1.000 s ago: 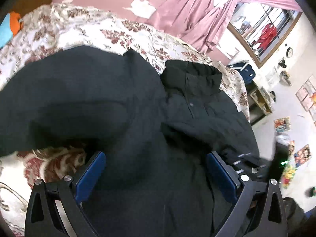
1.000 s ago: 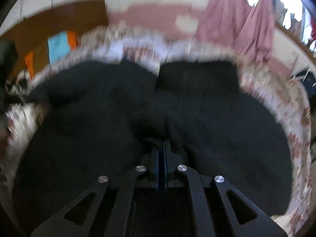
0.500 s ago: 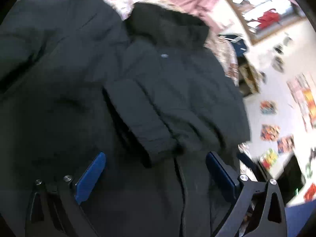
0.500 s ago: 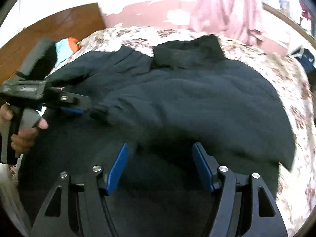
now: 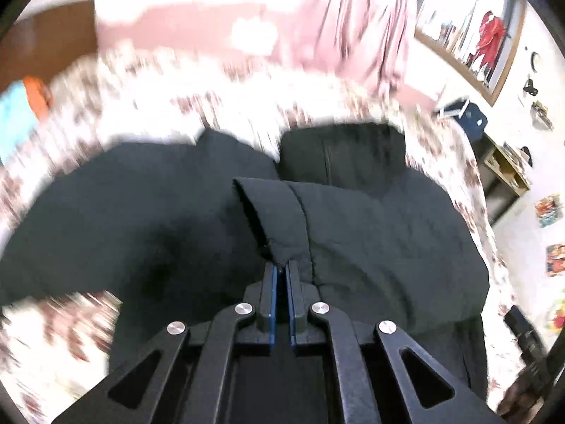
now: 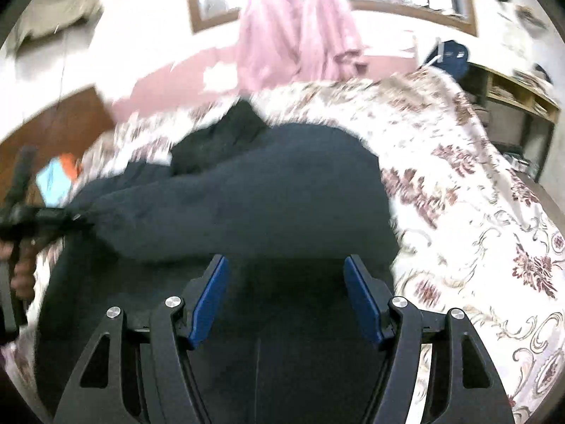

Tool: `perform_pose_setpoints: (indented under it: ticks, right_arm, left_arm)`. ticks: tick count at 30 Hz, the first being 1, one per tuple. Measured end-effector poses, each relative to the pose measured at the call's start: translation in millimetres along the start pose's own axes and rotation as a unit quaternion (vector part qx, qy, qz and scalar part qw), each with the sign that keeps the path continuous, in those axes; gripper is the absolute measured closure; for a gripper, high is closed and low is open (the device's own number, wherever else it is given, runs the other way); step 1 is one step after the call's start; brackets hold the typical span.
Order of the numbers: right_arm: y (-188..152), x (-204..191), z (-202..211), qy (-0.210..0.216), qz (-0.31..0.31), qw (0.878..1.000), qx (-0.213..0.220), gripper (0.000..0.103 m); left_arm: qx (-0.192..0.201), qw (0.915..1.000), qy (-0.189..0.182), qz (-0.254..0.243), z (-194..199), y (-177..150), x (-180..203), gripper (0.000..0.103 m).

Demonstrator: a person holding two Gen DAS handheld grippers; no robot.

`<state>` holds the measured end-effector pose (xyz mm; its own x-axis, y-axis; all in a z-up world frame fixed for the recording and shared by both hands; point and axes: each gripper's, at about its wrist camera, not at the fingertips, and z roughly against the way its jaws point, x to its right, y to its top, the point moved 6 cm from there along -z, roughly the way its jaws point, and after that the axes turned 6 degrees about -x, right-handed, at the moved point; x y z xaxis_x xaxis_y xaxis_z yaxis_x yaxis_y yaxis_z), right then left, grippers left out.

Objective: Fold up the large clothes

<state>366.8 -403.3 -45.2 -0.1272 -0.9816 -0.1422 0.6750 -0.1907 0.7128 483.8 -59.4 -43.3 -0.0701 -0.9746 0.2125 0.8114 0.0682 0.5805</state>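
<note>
The black jacket (image 5: 370, 219) lies flat on the flowered bedspread (image 6: 476, 219), collar toward the pink curtain (image 5: 353, 24) and hem nearest the cameras. The left gripper (image 5: 281, 270) pinches its sleeve cuff (image 5: 279, 212); the right gripper (image 6: 286, 293) hangs spread, empty, above the hem.

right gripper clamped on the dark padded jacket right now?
No. The right gripper has its blue pads spread apart above the dark padded jacket, pinching nothing.

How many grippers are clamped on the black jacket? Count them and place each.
1. The left gripper is shut on the sleeve cuff of the black jacket, near its middle. The right gripper hangs over the jacket with jaws open, gripping nothing.
</note>
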Motion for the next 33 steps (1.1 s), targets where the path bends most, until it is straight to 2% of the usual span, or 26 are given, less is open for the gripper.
perform_pose_setpoints:
  ticks: [3,4,5,7,9,11,15,18,23,25,26,27,28,29,31,33]
  right_arm:
    - [20,1,-2,-0.003,-0.005,1.000,0.021,0.043]
    - [26,0,-10,-0.006,-0.001,1.000,0.021,0.049]
    - [29,-2,-19,-0.010,0.001,1.000,0.014,0.053]
    - [35,-7,-46,-0.008,0.000,1.000,-0.015,0.070]
    - [38,-13,-78,-0.001,-0.002,0.999,-0.042,0.074]
    - [36,-19,-100,0.001,0.002,0.998,-0.061,0.075]
    - [18,-27,-142,-0.024,0.034,0.993,-0.110,0.075]
    - [8,-33,-153,-0.036,0.046,0.993,-0.100,0.075]
    - [4,-42,-148,-0.069,0.068,0.992,-0.083,0.075]
    - [7,-42,-141,-0.069,0.067,0.992,-0.076,0.072]
    - [10,-44,-137,-0.071,0.065,0.993,-0.074,0.070]
    - [13,-44,-132,-0.071,0.061,0.993,-0.073,0.057]
    - [17,-47,-124,-0.065,0.051,0.994,-0.066,0.039]
    - [20,-51,-116,-0.059,0.046,0.996,-0.056,0.034]
    - [28,-72,-101,-0.050,0.055,0.996,-0.039,0.033]
    - [33,-98,-94,-0.036,0.078,0.996,-0.035,0.032]
  left_arm:
    - [0.020,0.9986,0.038,-0.031,17,12,-10,0.098]
    - [0.013,0.9979,0.050,-0.040,14,12,-14,0.098]
    - [0.005,0.9973,0.058,-0.045,9,11,-17,0.098]
    - [-0.018,0.9955,0.079,-0.048,-8,5,-25,0.098]
    - [-0.043,0.9934,0.094,-0.051,-24,-7,-31,0.098]
    - [-0.061,0.9905,0.108,-0.059,-41,-19,-36,0.098]
    - [-0.091,0.9856,0.124,-0.071,-67,-35,-45,0.097]
    - [-0.109,0.9850,0.116,-0.066,-82,-42,-51,0.096]
    - [-0.094,0.9932,0.060,-0.032,-76,-42,-61,0.092]
    - [-0.096,0.9951,0.018,-0.020,-67,-46,-64,0.090]
    - [-0.096,0.9953,0.001,-0.013,-63,-48,-65,0.090]
    - [-0.095,0.9951,-0.024,0.000,-56,-50,-69,0.090]
    - [-0.096,0.9939,-0.053,0.017,-48,-53,-73,0.089]
    - [-0.095,0.9918,-0.078,0.033,-42,-57,-75,0.088]
    - [-0.088,0.9834,-0.139,0.076,-24,-64,-86,0.085]
    - [-0.084,0.9775,-0.162,0.105,-13,-69,-99,0.081]
